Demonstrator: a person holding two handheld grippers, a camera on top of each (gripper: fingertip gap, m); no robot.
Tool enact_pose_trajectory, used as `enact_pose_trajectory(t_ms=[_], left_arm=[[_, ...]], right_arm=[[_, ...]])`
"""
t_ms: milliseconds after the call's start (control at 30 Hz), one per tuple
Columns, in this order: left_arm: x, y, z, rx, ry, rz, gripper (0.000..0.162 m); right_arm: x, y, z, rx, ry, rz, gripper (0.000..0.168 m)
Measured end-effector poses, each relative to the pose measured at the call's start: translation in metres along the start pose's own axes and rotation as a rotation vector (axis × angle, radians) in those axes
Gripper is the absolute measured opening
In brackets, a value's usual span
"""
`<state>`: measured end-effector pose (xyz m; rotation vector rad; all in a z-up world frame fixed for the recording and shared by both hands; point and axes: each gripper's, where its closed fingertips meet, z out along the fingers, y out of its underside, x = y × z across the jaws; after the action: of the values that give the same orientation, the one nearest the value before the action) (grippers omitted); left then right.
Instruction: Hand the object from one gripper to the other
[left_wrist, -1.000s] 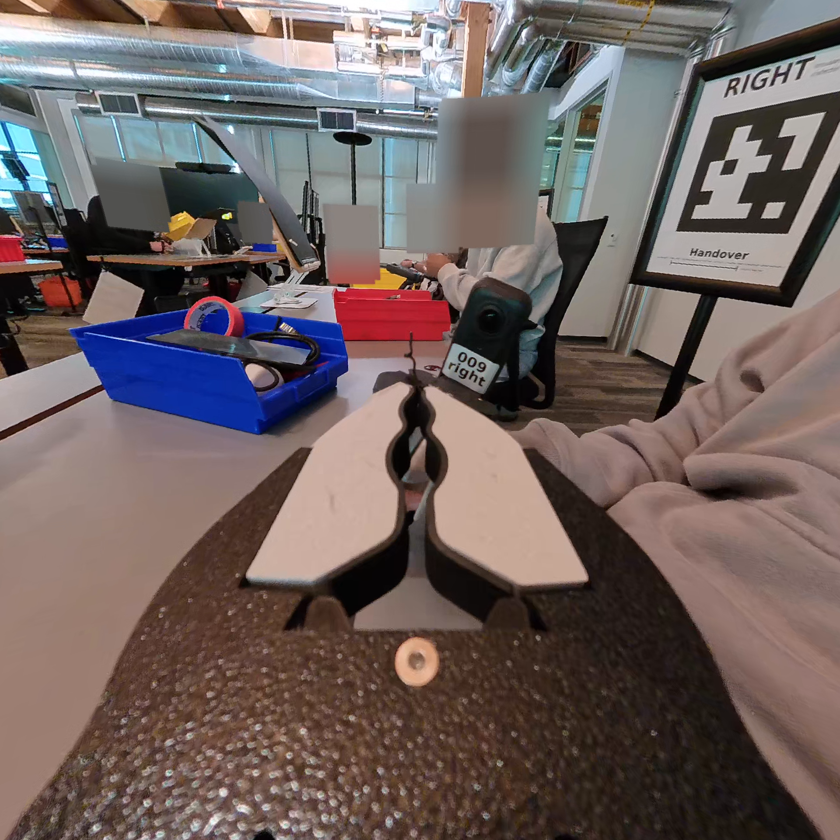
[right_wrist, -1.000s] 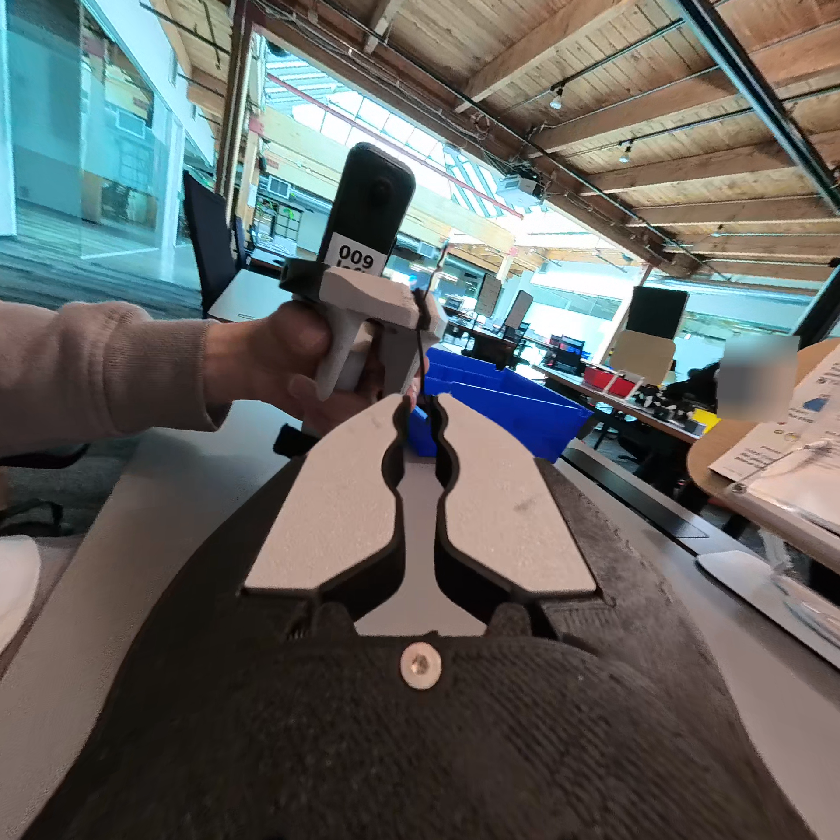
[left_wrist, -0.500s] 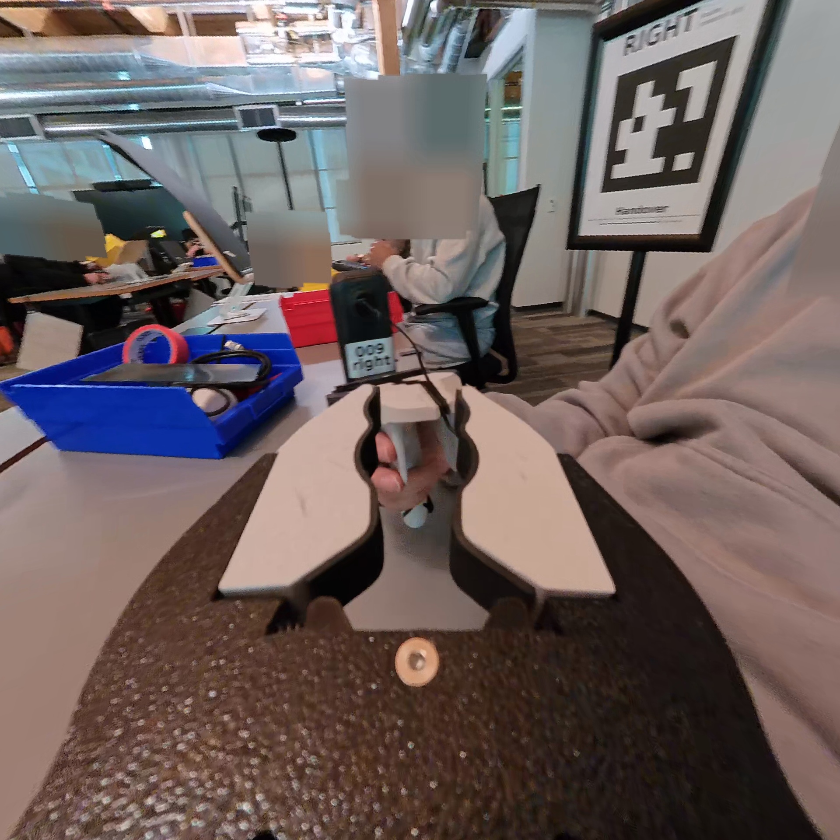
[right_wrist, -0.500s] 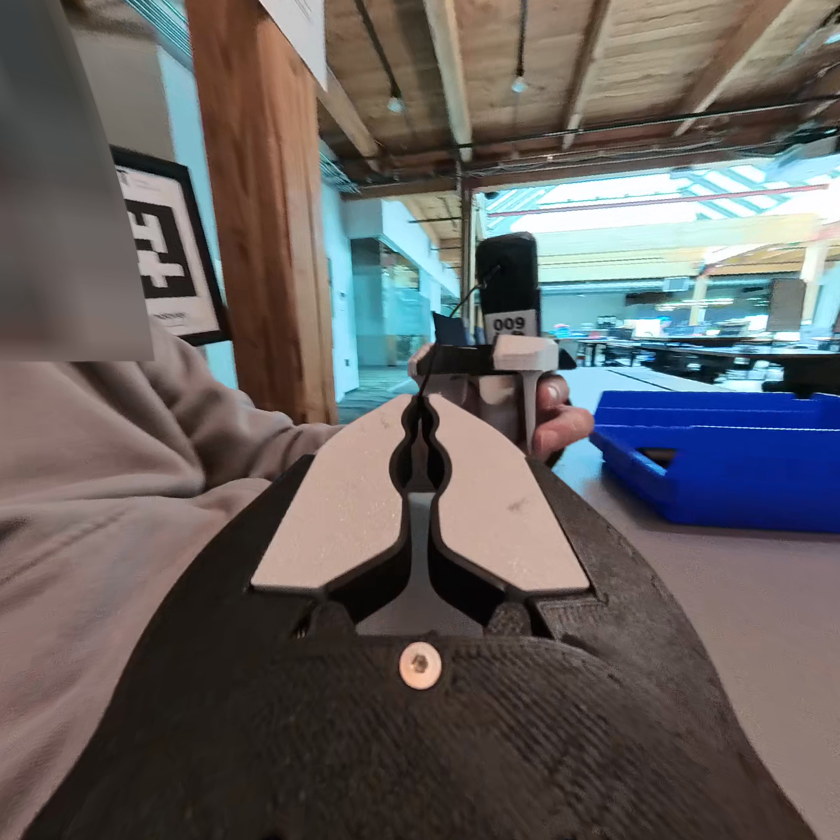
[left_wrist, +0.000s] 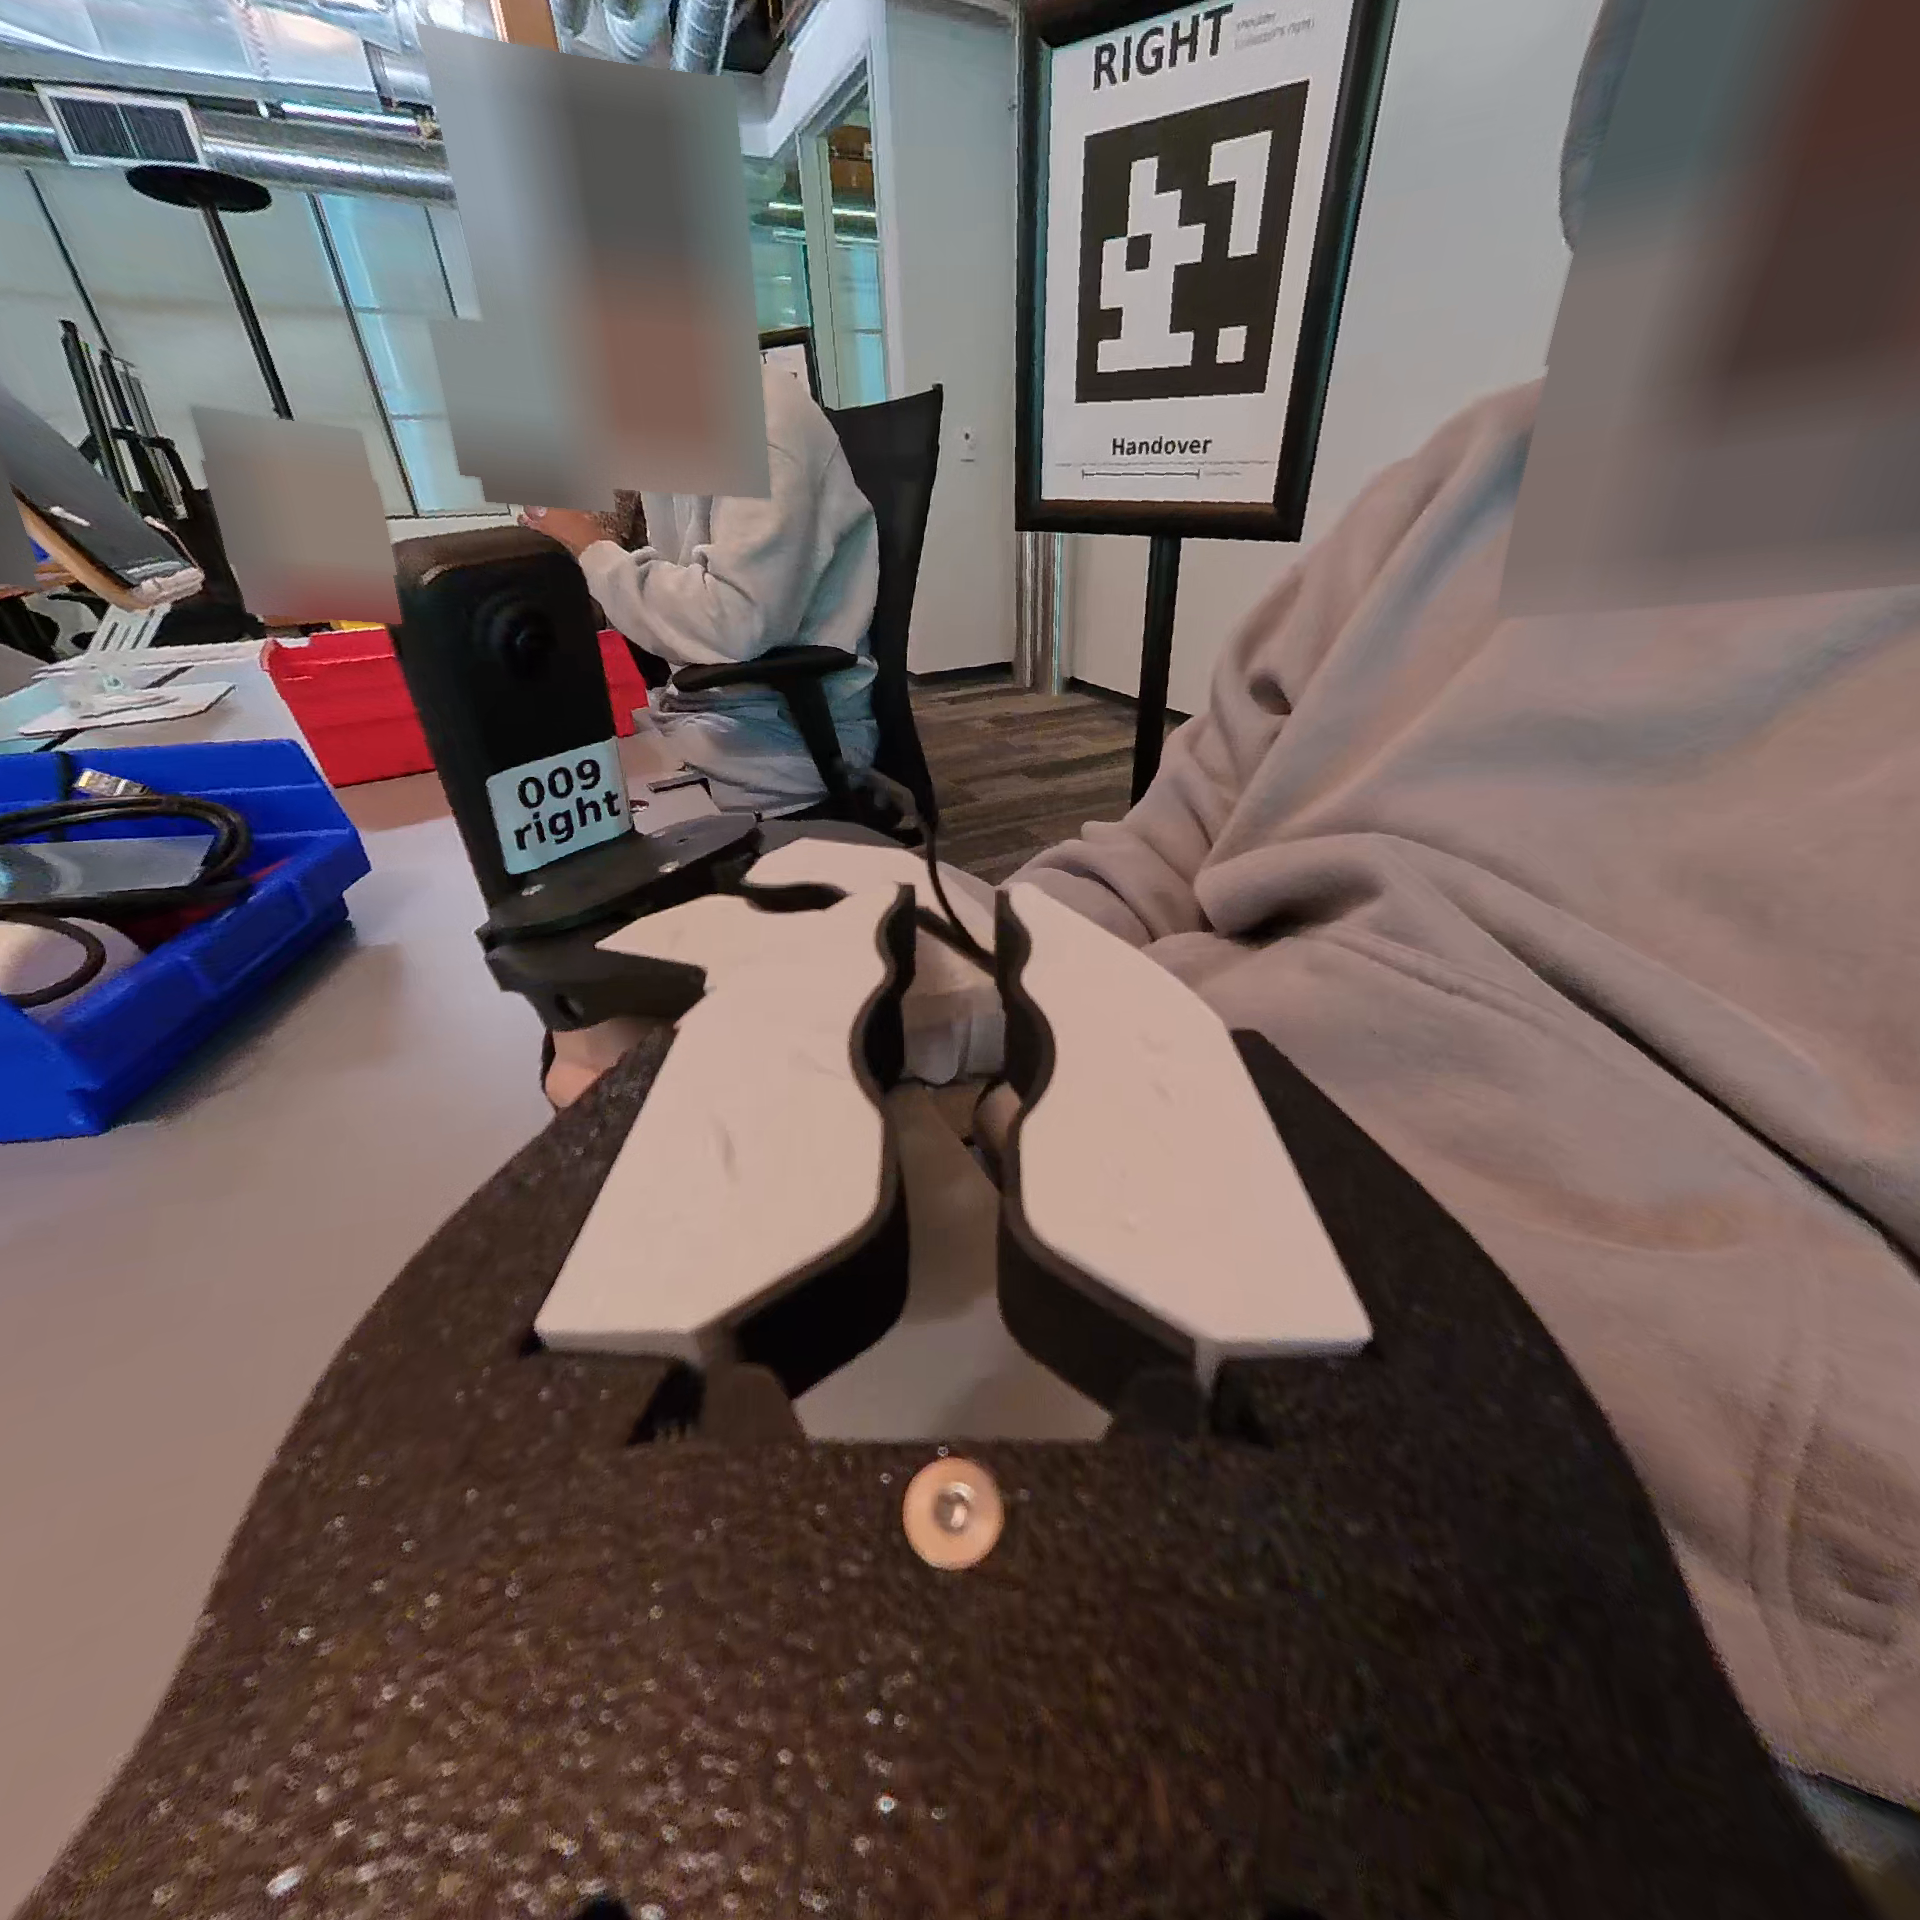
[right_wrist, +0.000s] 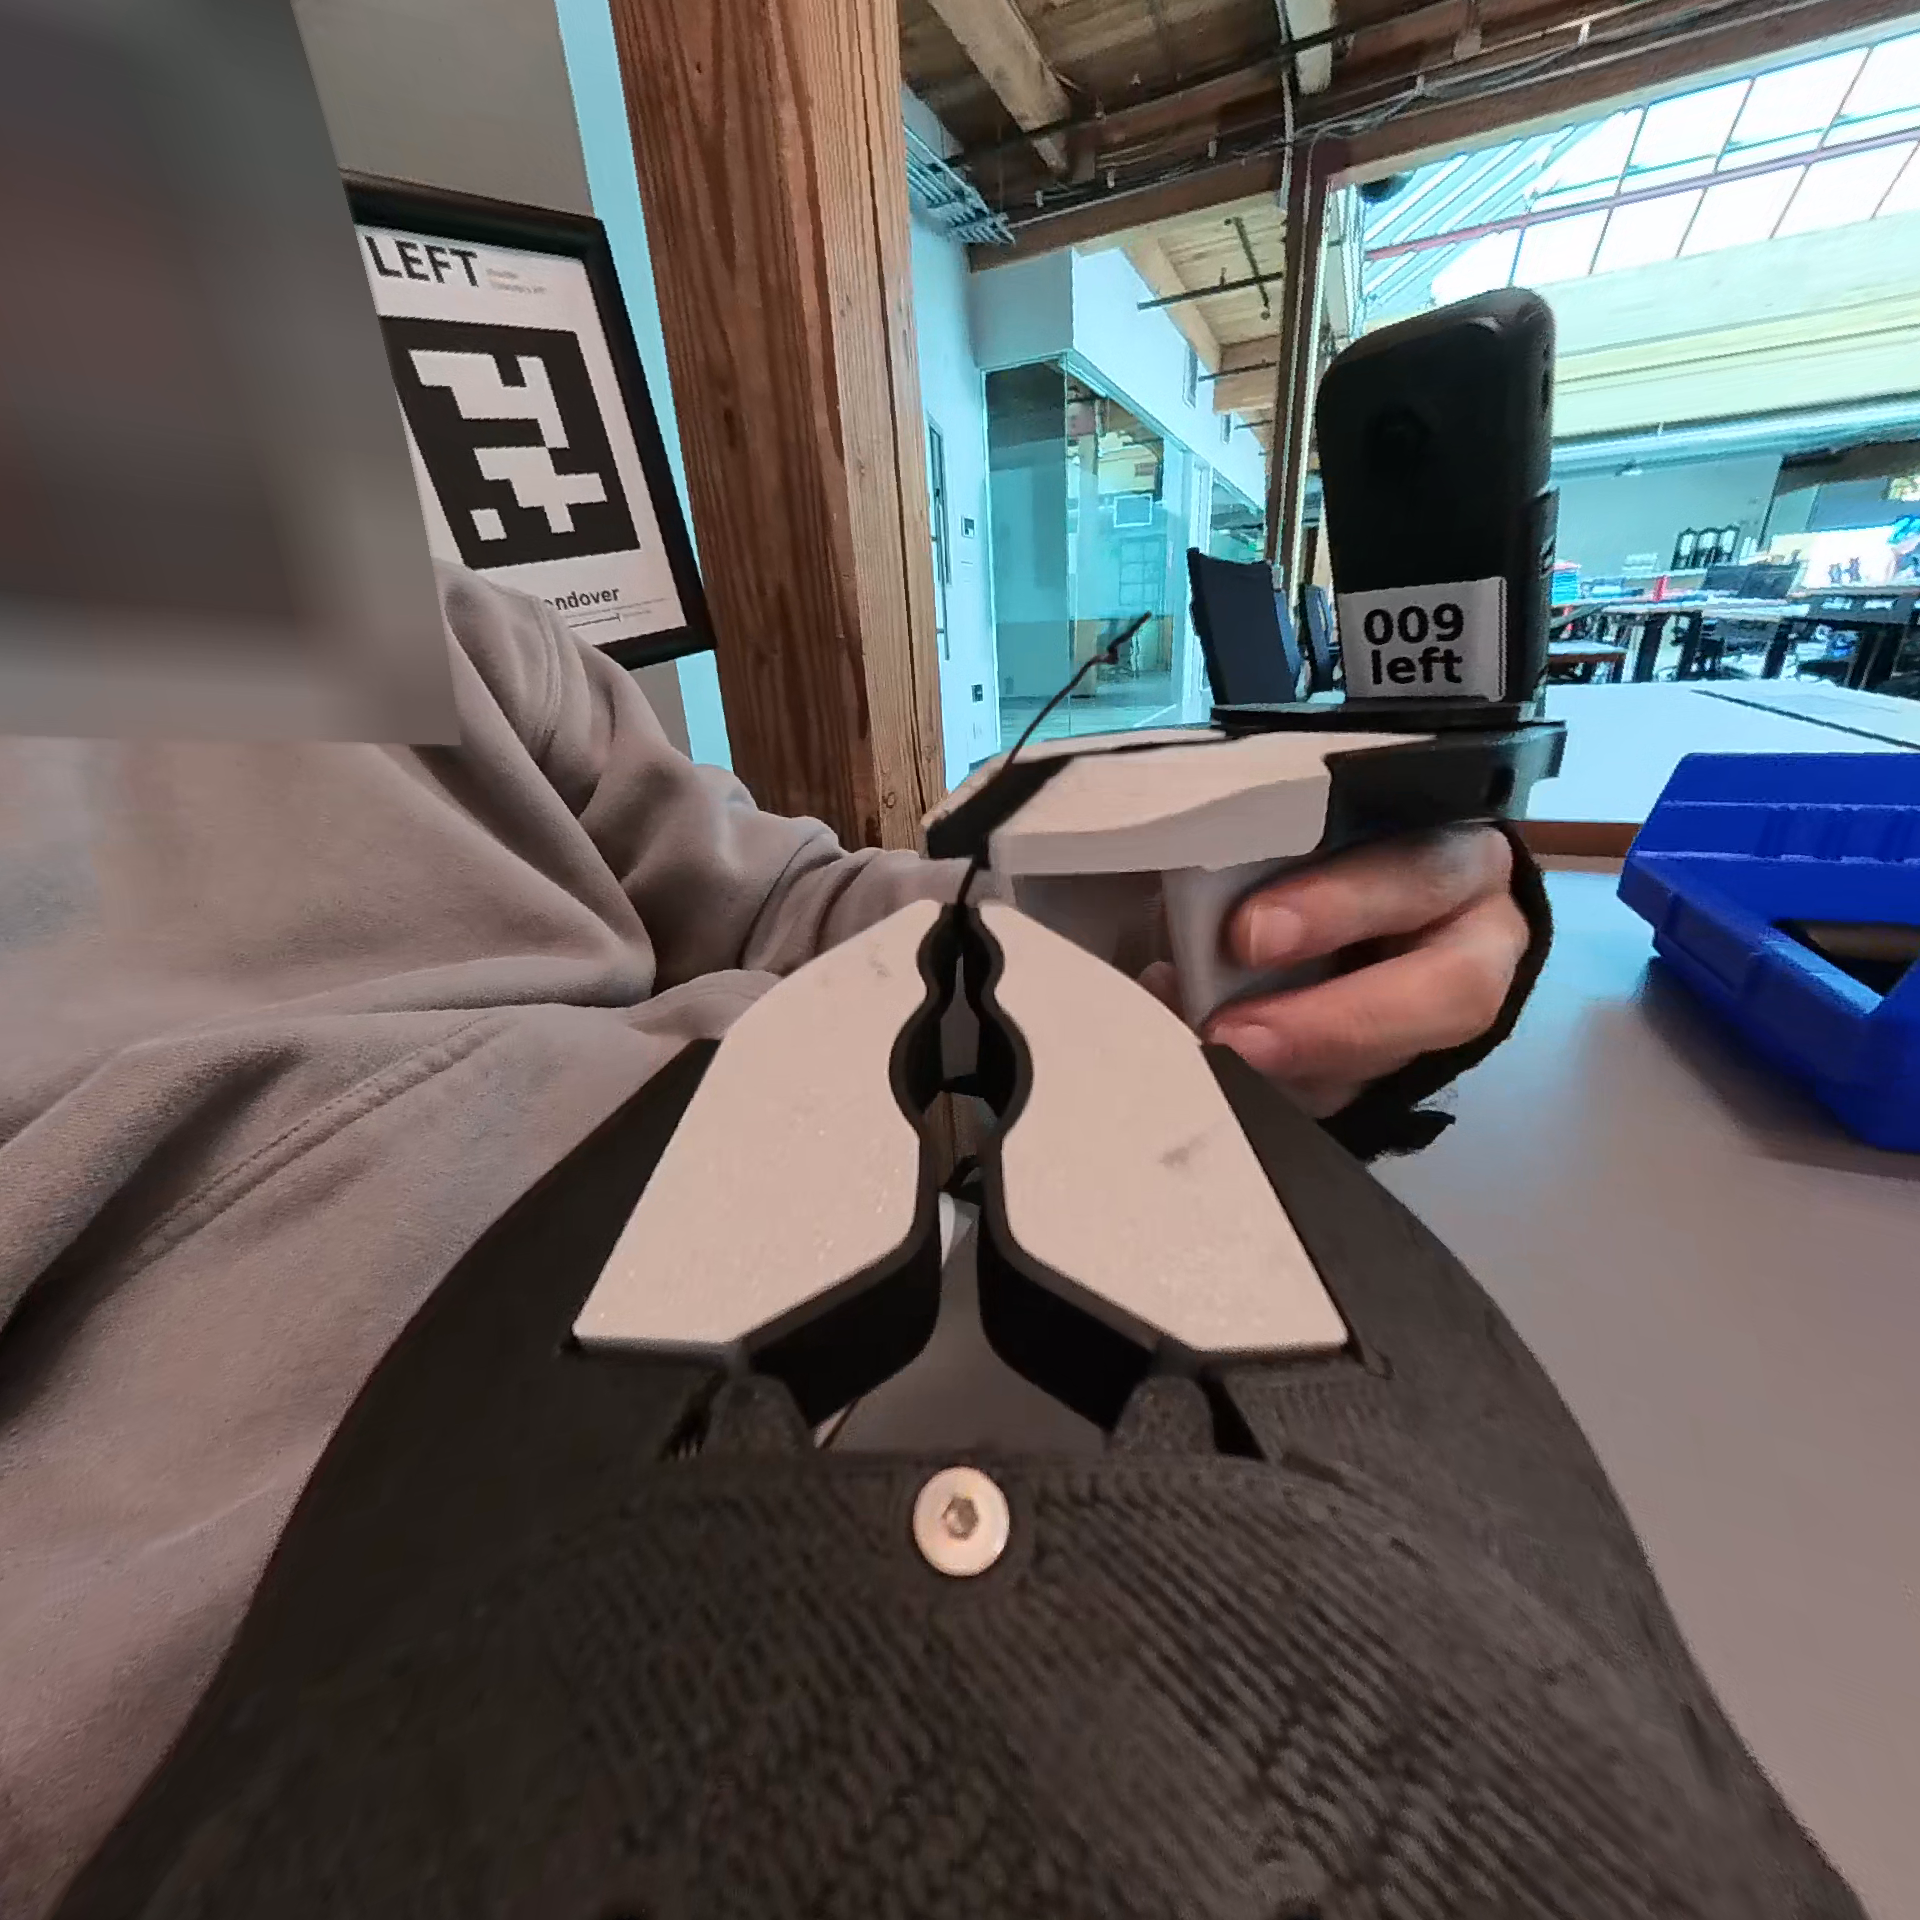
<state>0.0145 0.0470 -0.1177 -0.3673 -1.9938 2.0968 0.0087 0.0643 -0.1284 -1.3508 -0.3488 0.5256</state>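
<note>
The object is a thin black cord (right_wrist: 1039, 717) with a small red tip. My right gripper (right_wrist: 964, 916) is shut on its lower end, and the cord rises from the tips past the left gripper's fingers (right_wrist: 1143, 800). In the left wrist view my left gripper (left_wrist: 954, 909) stands open with a narrow gap, and the cord (left_wrist: 943, 899) passes between its tips without being pinched. The right gripper's white fingers (left_wrist: 831, 878) lie just beyond, under its black camera (left_wrist: 509, 707). A hand (right_wrist: 1371, 956) holds the left gripper's handle.
A blue bin (left_wrist: 187, 966) with cables sits on the grey table (left_wrist: 208, 1299) and also shows in the right wrist view (right_wrist: 1787, 935). A red bin (left_wrist: 353, 707), a framed sign on a stand (left_wrist: 1174, 260) and a wooden post (right_wrist: 769, 416) stand around. The person's grey sleeve (left_wrist: 1507, 935) is close.
My left gripper was shut on the cord and has opened. Both grippers have swung toward the person's body and drawn closer together. The right gripper stays shut on the cord.
</note>
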Motion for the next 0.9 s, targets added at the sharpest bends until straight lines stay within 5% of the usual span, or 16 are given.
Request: enact_pose_trajectory(t_ms=[200,333,433,700,900], left_arm=[[-0.014,-0.004,-0.006,0.002,-0.091,0.031,0.001],[-0.061,-0.007,-0.028,-0.020,-0.413,-0.012,0.001],[-0.098,-0.005,-0.050,-0.025,-0.705,-0.117,0.000],[-0.120,-0.003,-0.062,-0.028,-0.979,-0.162,0.001],[-0.121,-0.009,-0.057,0.081,-0.981,-0.240,0.001]], right_arm=[[0.018,-0.003,-0.005,0.025,0.125,-0.029,0.001],[0.068,-0.014,-0.029,0.072,0.503,-0.142,0.033],[0.089,-0.014,-0.047,-0.006,0.724,-0.303,0.038],[0.106,-0.007,-0.059,-0.160,0.912,-0.481,0.028],[0.110,-0.002,-0.062,-0.347,0.998,-0.735,0.018]])
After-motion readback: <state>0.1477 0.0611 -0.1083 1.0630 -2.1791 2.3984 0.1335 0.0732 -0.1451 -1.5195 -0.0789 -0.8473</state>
